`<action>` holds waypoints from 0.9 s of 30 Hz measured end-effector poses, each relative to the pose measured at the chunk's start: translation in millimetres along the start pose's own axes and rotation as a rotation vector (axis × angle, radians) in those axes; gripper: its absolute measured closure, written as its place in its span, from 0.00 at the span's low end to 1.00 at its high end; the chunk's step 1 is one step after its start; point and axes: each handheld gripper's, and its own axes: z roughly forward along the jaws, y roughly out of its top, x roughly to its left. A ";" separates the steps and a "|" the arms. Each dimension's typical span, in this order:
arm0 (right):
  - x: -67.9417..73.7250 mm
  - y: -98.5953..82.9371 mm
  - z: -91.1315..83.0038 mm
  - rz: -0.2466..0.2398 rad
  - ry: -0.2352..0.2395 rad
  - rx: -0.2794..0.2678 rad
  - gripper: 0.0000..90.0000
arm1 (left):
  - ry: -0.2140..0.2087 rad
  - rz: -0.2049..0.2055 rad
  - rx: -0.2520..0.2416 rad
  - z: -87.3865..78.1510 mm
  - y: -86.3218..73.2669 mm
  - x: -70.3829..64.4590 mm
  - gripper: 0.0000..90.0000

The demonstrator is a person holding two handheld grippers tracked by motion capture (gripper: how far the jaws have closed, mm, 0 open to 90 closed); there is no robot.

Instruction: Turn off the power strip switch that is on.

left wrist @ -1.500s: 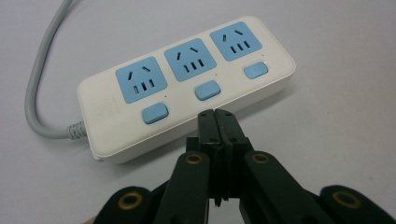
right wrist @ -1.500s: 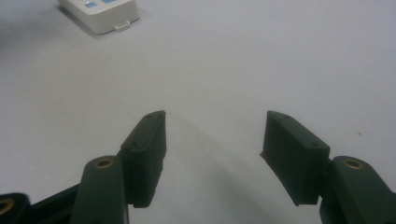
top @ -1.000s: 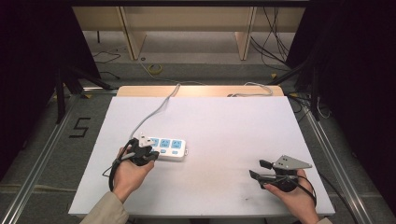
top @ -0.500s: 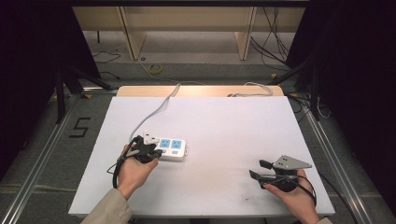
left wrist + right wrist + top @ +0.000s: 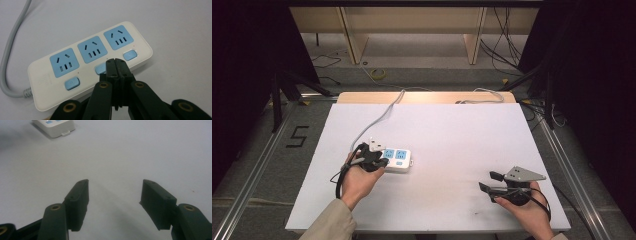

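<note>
White power strip point(image 5: 90, 72), three blue sockets, three blue switches.
Left gripper point(image 5: 116, 62) jaws closed over middle switch; right gripper point(image 5: 113, 202) jaws apart, empty.

The left gripper point(image 5: 116, 61), its tips pressed together, covers most of the middle button point(image 5: 100, 68) on the power strip point(image 5: 45, 87), whose grey cord point(image 5: 10, 47) runs off the left gripper view's top edge.
</note>
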 end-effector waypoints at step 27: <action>0.2 0.0 0.0 -0.002 0.001 0.000 0.45 | -0.009 0.018 0.019 7.7 9.8 -4.0 1.00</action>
